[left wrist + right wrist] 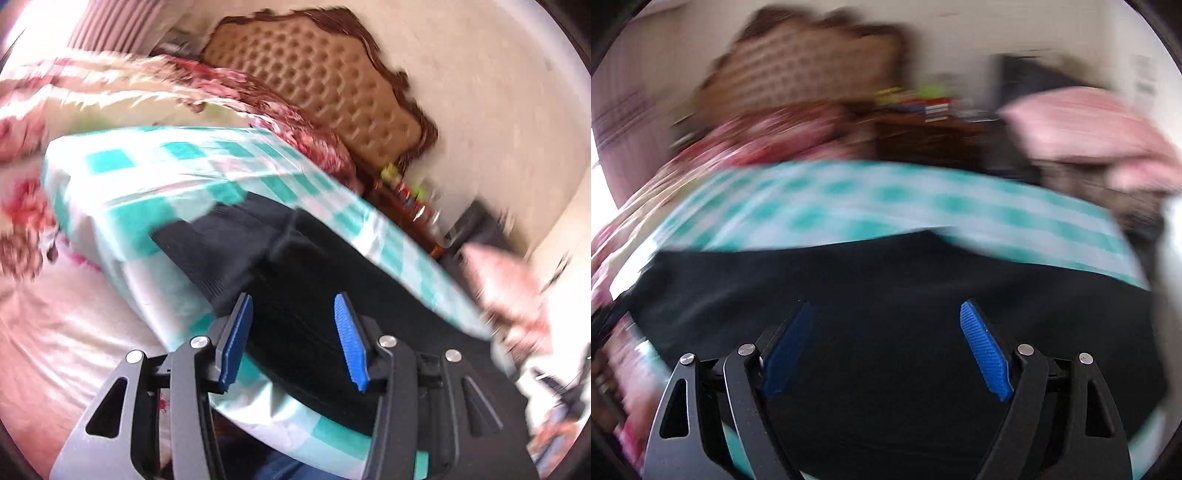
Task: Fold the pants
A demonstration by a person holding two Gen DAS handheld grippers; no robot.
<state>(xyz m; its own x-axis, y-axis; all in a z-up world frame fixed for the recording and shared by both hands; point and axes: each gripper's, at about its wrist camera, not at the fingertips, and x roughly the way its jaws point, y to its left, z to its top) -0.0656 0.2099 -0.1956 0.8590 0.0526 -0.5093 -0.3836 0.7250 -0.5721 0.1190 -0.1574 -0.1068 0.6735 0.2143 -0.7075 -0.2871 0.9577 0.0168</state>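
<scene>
Black pants [295, 266] lie spread on a teal-and-white checked sheet [155, 173] on the bed. My left gripper [293, 301] is open and empty, its blue pads [236, 339] apart above the pants' near part. In the right wrist view the pants [886, 280] fill the lower half, over the same checked sheet [849, 199]. My right gripper [886, 310] is open and empty, close over the black fabric. Both views are motion-blurred.
A floral blanket [229, 88] is heaped behind the sheet, in front of a tufted tan headboard [321, 74]. A cluttered wooden nightstand [410, 206] stands by the bed. A pink pillow [1086, 125] lies at the right. Pink bedding [55, 325] lies at the left.
</scene>
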